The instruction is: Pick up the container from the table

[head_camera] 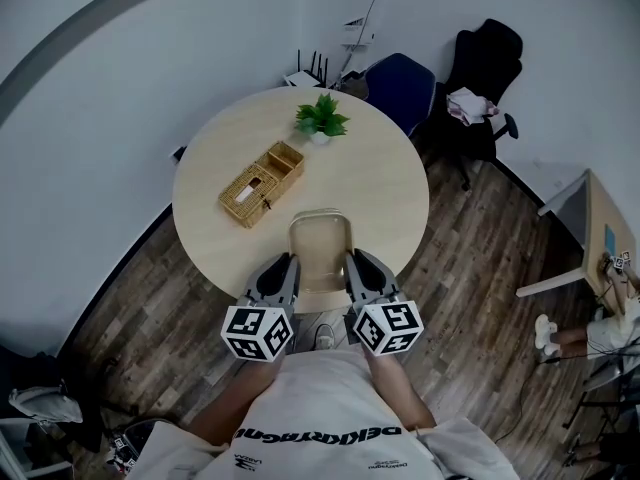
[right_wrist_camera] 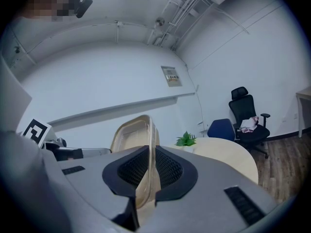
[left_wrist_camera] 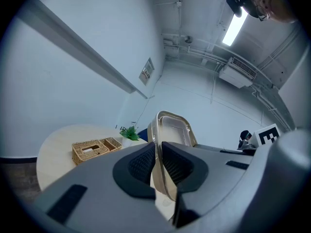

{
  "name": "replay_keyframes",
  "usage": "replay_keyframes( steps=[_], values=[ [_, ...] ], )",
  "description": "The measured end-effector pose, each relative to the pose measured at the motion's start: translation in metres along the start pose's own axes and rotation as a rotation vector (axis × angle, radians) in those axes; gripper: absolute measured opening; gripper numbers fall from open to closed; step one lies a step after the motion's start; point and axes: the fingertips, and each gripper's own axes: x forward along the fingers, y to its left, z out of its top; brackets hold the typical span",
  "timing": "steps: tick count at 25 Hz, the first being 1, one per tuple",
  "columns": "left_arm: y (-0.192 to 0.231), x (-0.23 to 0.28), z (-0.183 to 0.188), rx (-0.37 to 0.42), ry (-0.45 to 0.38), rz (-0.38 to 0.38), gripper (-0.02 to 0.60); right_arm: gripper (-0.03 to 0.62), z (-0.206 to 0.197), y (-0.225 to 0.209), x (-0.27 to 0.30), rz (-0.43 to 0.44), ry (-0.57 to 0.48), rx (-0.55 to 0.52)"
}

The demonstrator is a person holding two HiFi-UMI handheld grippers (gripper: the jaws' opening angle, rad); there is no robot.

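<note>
A clear, beige-tinted plastic container [head_camera: 320,253] hangs above the near edge of the round table [head_camera: 380,183], held level between both grippers. My left gripper [head_camera: 283,268] is shut on its left rim, and the rim [left_wrist_camera: 158,149] runs between the black pads [left_wrist_camera: 141,166] in the left gripper view. On the opposite side my right gripper [head_camera: 357,266] is shut on the right rim, seen edge-on [right_wrist_camera: 150,164] between its pads [right_wrist_camera: 167,169]. The container's open tray [left_wrist_camera: 172,127] points away from me in both gripper views [right_wrist_camera: 129,135].
On the table stand a wicker tissue box with a side tray [head_camera: 260,183] and a small green potted plant [head_camera: 321,118]. Behind the table are a blue chair [head_camera: 400,86] and a black office chair [head_camera: 480,68]. A second desk [head_camera: 605,233] stands at the right.
</note>
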Motion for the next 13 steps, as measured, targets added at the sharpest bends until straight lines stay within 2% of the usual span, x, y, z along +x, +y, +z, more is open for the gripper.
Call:
replay_keyframes(
  steps=[13],
  values=[
    [0.0086, 0.0012, -0.0042, 0.006, 0.001, 0.004, 0.052, 0.071, -0.0065, 0.0021, 0.0055, -0.013, 0.014, -0.009]
  ],
)
